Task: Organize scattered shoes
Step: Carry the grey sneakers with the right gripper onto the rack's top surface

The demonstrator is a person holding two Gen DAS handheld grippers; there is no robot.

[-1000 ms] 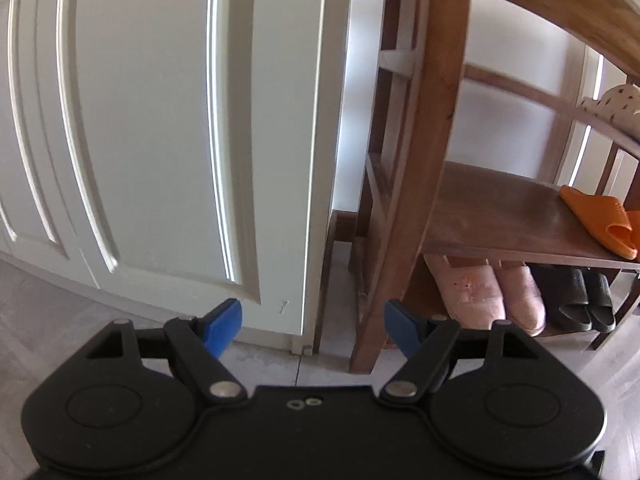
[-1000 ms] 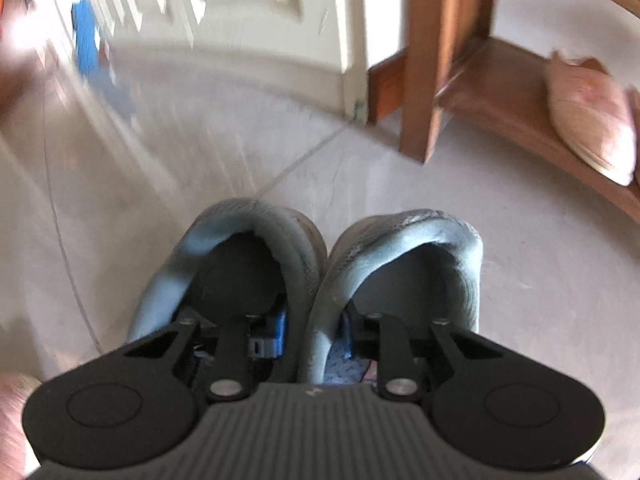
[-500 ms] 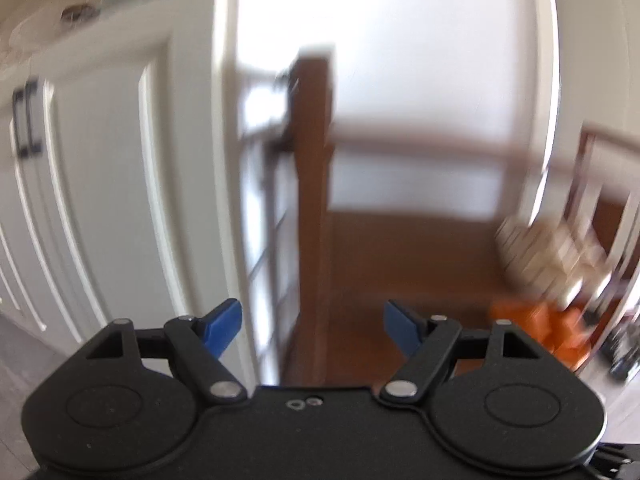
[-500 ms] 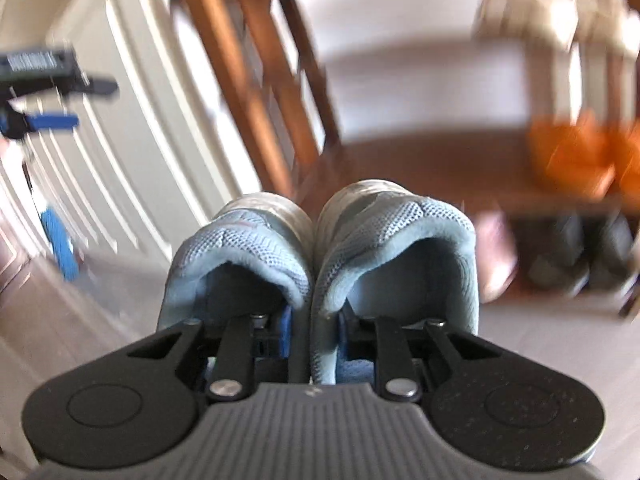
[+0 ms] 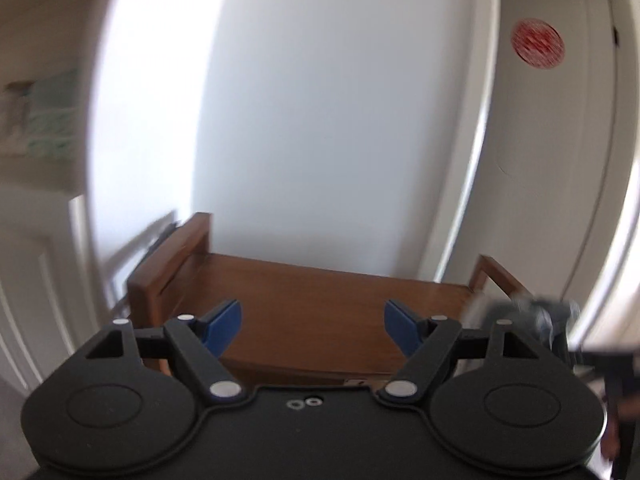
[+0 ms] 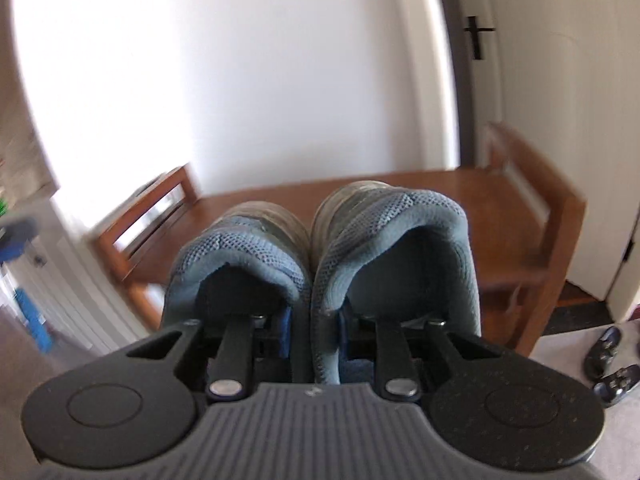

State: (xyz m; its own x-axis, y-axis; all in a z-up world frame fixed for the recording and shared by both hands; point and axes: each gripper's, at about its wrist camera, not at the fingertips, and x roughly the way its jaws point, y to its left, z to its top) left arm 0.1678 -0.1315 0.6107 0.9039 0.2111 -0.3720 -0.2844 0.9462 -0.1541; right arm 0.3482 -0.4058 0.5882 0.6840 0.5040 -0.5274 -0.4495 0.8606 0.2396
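Observation:
My right gripper (image 6: 312,320) is shut on a pair of blue-grey mesh sneakers (image 6: 392,248), one finger inside each shoe, pinching their inner walls together. It holds them in the air in front of the top shelf of the wooden shoe rack (image 6: 500,216). My left gripper (image 5: 314,324) is open and empty, level with the same top shelf (image 5: 320,296), which is bare. A blurred grey shape (image 5: 532,316) at the right edge of the left wrist view looks like the held sneakers.
A white wall (image 5: 320,120) stands behind the rack. A white door (image 6: 560,100) is to the right, with a red sticker (image 5: 538,43). Dark sandals (image 6: 608,364) lie on the floor at the lower right. White cupboard doors (image 5: 24,300) are to the left.
Both grippers have risen from floor level to the top of the rack. The right one carried the sneakers up with it. The lower shelves with slippers have dropped out of view.

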